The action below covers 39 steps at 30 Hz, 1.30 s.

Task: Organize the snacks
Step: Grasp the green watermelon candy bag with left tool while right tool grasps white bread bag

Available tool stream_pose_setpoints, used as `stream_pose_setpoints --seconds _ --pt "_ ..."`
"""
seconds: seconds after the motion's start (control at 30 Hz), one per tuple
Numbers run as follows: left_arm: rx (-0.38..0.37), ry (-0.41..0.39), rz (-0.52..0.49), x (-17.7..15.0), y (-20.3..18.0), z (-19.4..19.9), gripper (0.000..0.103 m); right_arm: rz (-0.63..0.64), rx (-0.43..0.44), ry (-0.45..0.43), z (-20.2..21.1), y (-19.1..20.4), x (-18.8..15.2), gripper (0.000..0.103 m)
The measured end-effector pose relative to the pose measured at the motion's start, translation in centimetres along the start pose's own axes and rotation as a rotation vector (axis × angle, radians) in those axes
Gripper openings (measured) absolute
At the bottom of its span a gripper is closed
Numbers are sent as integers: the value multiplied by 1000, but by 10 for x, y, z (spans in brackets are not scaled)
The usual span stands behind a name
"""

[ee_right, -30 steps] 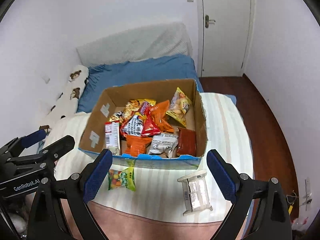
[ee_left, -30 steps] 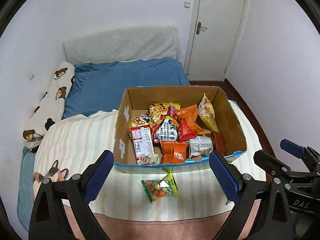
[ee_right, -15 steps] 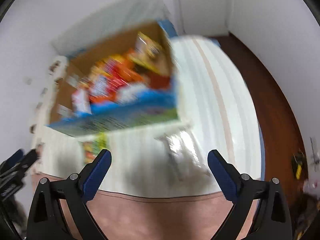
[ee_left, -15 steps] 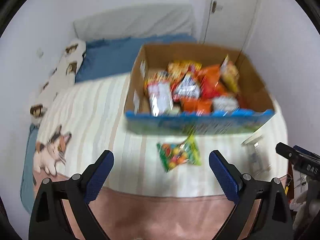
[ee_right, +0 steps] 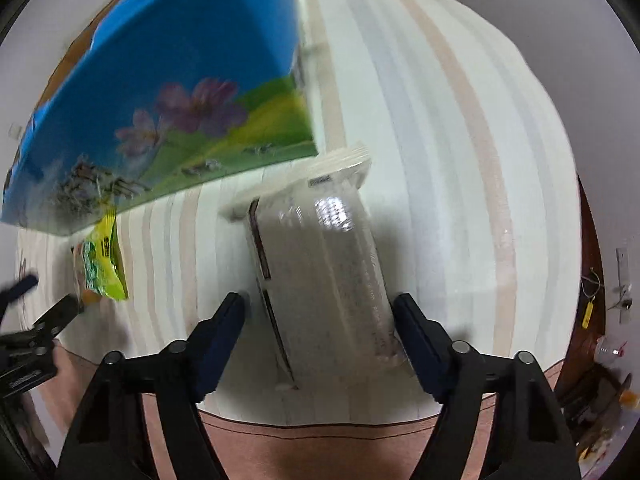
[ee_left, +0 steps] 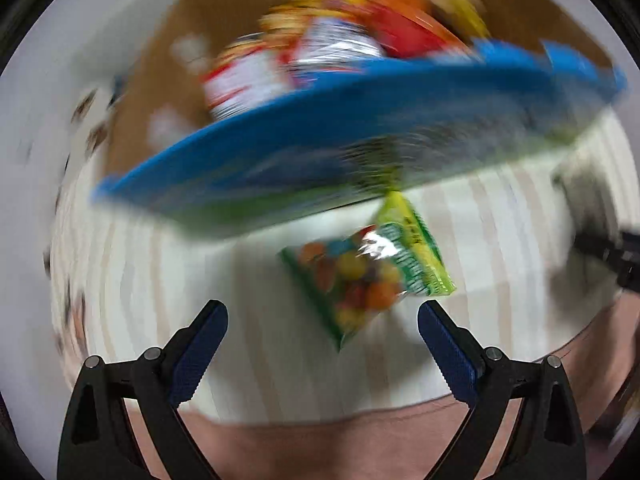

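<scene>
A cardboard box (ee_left: 360, 128) with a blue printed front holds several snack packets and stands on the striped bed cover; it also shows in the right wrist view (ee_right: 168, 92). A green bag of coloured candies (ee_left: 368, 276) lies in front of the box, just ahead of my open left gripper (ee_left: 322, 344). A clear plastic snack packet (ee_right: 324, 268) lies to the right of the box. My open right gripper (ee_right: 320, 332) straddles its near end, a finger on each side, without closing on it. The candy bag (ee_right: 100, 268) shows at the left in the right wrist view.
The bed cover (ee_right: 440, 160) is white with pale stripes and a pink band along its near edge. A dark wooden floor (ee_right: 592, 320) lies beyond the bed's right side. The left gripper's body (ee_right: 32, 336) shows at the left edge of the right wrist view.
Both grippers dropped down and forward toward the bed. The left one closed in on the candy bag, the right one came around the clear packet. Both stayed open.
</scene>
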<state>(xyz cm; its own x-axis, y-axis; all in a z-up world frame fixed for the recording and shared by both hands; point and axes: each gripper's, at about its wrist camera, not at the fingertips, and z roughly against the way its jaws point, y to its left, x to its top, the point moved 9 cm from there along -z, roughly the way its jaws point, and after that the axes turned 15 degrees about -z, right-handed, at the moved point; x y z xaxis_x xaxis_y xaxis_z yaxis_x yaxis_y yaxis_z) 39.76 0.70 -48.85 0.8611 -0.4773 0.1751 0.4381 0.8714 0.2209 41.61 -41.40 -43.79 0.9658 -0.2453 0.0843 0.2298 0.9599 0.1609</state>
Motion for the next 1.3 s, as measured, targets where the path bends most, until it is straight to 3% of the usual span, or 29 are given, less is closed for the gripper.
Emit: stream_pose_setpoints --seconds 0.13,0.27,0.33,0.5,0.57,0.63,0.77,0.83,0.87,0.9,0.93,1.0,1.1,1.3 --pt "-9 23 -211 19 -21 -17 98 14 9 16 -2 2 -8 78" --pt "-91 25 -258 27 -36 -26 95 12 25 34 -3 3 -17 72" --pt "-108 26 -237 26 -41 -25 91 -1 50 55 -3 2 -24 65" --pt "-319 41 -109 8 -73 -10 91 -43 144 146 0 -3 -49 65" --pt "-341 43 -83 4 -77 -9 91 -76 160 147 3 -6 -44 67" --pt "-317 48 -80 4 -75 -14 91 -106 147 118 5 -11 -36 77" --pt "-331 46 -34 2 -69 -24 91 -120 131 111 -5 -10 -20 77" --pt "-320 40 -36 7 -68 -25 79 -95 95 88 -8 -11 -22 70" --pt "-302 45 -38 4 -68 -26 63 -80 77 75 -9 -9 -25 66" --pt "-294 45 -36 2 -67 -25 62 -66 73 70 -10 -6 -28 60" --pt "-291 43 -25 -2 -68 -24 59 -56 66 69 -8 -3 -28 60" --pt "-297 64 33 -21 -65 -24 50 -24 63 71 -7 4 -37 59" --pt "-318 107 159 -62 -62 -23 50 29 58 95 -6 9 -66 59" --pt "-353 156 307 -145 -68 -18 50 117 48 179 -9 14 -139 59"
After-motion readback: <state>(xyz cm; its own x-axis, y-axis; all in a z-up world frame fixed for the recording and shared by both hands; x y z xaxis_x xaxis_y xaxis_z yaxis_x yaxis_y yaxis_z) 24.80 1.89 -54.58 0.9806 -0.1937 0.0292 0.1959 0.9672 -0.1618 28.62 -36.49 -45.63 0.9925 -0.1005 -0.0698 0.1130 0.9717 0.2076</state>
